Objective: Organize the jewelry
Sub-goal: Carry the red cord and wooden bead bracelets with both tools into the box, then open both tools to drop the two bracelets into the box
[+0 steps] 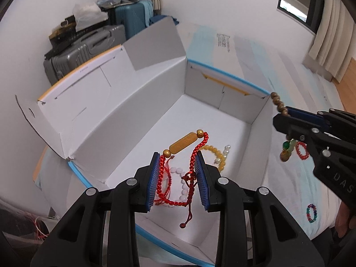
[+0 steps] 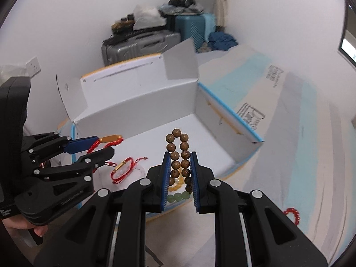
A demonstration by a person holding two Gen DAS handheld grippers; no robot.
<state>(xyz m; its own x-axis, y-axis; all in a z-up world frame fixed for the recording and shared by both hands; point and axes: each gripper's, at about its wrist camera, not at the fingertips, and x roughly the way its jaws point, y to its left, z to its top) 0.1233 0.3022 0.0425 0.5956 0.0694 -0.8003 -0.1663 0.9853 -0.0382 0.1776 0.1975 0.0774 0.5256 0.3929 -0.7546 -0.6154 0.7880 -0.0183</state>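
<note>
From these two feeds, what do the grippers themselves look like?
Both match: the left gripper and right gripper have matte black plastic linkage arms with silver round pivot pins and flat blue ribbed pads on the fingers. White lettering, too small to read fully, marks each body. No cables show. A bare hand holds the left one; no sleeve shows.

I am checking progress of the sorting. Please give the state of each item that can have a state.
White cardboard box: open, flaps up.
Left gripper: shut on red braided cord bracelet with gold barrel bead.
Right gripper: shut on brown wooden bead bracelet.
Yellow bead bracelet: inside box.
</note>
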